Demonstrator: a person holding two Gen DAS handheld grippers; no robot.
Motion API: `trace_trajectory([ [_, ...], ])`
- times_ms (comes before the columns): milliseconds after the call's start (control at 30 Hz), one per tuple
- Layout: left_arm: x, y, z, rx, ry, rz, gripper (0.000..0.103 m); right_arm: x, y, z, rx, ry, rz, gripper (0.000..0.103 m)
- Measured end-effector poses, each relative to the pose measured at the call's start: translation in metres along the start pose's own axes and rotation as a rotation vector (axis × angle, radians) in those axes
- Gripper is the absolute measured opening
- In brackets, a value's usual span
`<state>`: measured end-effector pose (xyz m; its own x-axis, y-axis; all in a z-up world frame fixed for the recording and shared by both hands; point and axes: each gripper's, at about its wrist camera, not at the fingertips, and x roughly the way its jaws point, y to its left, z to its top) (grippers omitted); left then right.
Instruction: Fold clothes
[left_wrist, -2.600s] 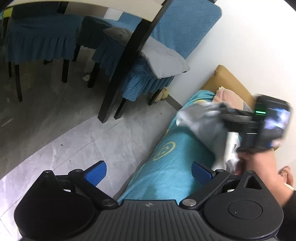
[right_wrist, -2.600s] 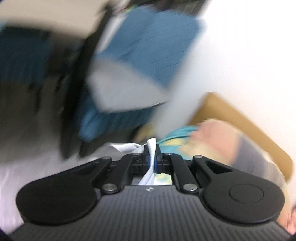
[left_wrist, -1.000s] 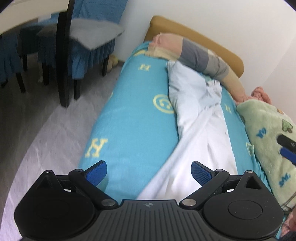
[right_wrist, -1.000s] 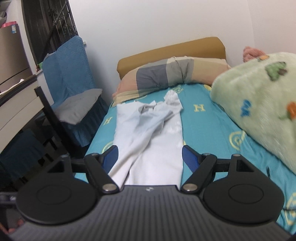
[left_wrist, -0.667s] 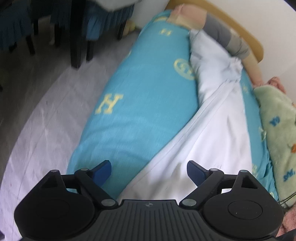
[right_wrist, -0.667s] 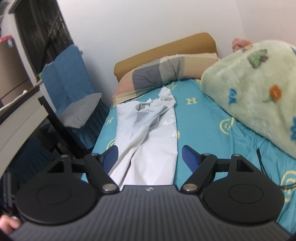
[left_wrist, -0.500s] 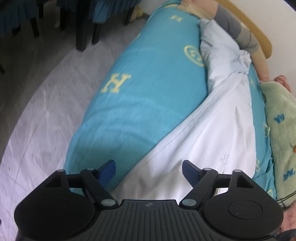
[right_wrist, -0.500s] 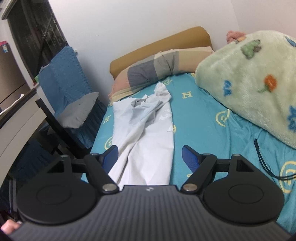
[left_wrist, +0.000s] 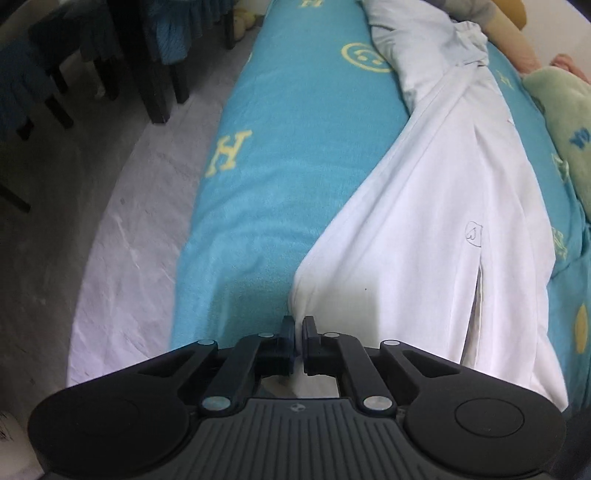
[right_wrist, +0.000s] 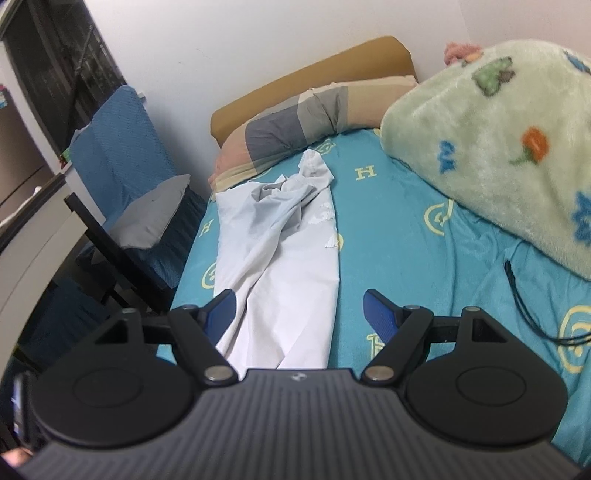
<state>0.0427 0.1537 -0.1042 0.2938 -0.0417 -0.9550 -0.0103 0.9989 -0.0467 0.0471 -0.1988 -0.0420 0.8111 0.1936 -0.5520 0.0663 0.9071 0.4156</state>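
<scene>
A white garment (left_wrist: 436, 206) lies stretched lengthwise on the turquoise bed sheet (left_wrist: 288, 155), crumpled at its far end by the pillow. My left gripper (left_wrist: 298, 326) is shut on the garment's near left corner at the bed's near edge. In the right wrist view the same white garment (right_wrist: 284, 254) lies ahead. My right gripper (right_wrist: 299, 304) is open and empty, hovering over the garment's near hem.
A green fleece blanket (right_wrist: 509, 140) is piled on the bed's right side. A striped pillow (right_wrist: 303, 114) lies against the tan headboard (right_wrist: 314, 74). A black cable (right_wrist: 524, 306) lies on the sheet. Blue-covered chairs (right_wrist: 122, 158) stand left of the bed on the grey floor (left_wrist: 92, 206).
My left gripper moved down to the garment's near corner and shut on it. My right gripper let go of the garment earlier and now stays open, drifting slightly closer.
</scene>
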Motion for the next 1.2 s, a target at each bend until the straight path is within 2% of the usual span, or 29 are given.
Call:
trace_trajectory([
  [67, -0.015, -0.008, -0.001, 0.071, -0.047, 0.036, 0.004, -0.001, 0.0, 0.0, -0.003, 0.003, 0.012, 0.077],
  [167, -0.046, -0.031, -0.01, 0.238, -0.144, 0.092, 0.003, -0.001, -0.004, 0.001, 0.018, 0.007, 0.019, 0.077],
  [367, -0.125, -0.082, -0.061, 0.55, -0.367, 0.137, 0.003, -0.001, -0.021, 0.007, 0.116, 0.009, 0.027, 0.077],
  [433, -0.137, -0.1, -0.076, 0.603, -0.377, 0.094, 0.003, 0.002, -0.027, 0.008, 0.141, 0.02, 0.022, 0.077],
  [500, -0.137, -0.115, -0.086, 0.623, -0.352, 0.024, 0.003, 0.005, -0.031, 0.008, 0.159, 0.033, 0.015, 0.077],
  [567, -0.127, -0.128, -0.094, 0.62, -0.305, -0.052, 0.003, 0.009, -0.035, 0.005, 0.167, 0.058, 0.011, 0.077],
  [633, -0.108, -0.138, -0.1, 0.615, -0.238, -0.111, 0.003, 0.015, -0.038, 0.0, 0.178, 0.128, 0.023, 0.077],
  [700, -0.086, -0.14, -0.095, 0.566, -0.152, -0.16, 0.004, 0.022, -0.042, -0.007, 0.191, 0.211, 0.04, 0.077],
  [767, -0.07, -0.13, -0.083, 0.471, -0.071, -0.209, 0.016, 0.029, -0.045, -0.014, 0.207, 0.297, 0.058, 0.077],
  [800, -0.064, -0.121, -0.075, 0.412, -0.04, -0.23, 0.025, 0.032, -0.047, -0.019, 0.221, 0.347, 0.07, 0.077],
  [833, -0.058, -0.112, -0.068, 0.353, -0.01, -0.251, 0.038, 0.034, -0.049, -0.025, 0.241, 0.396, 0.091, 0.077],
  [933, -0.053, -0.073, -0.051, 0.143, 0.015, -0.305, 0.06, 0.042, -0.051, -0.04, 0.296, 0.524, 0.127, 0.077],
  [1100, -0.024, -0.007, -0.025, -0.189, 0.036, -0.347, 0.074, 0.062, -0.032, -0.056, 0.218, 0.654, 0.1, 0.077],
  [1200, 0.002, 0.011, -0.019, -0.303, 0.11, -0.344, 0.074, 0.073, -0.025, -0.066, 0.173, 0.718, 0.064, 0.077],
])
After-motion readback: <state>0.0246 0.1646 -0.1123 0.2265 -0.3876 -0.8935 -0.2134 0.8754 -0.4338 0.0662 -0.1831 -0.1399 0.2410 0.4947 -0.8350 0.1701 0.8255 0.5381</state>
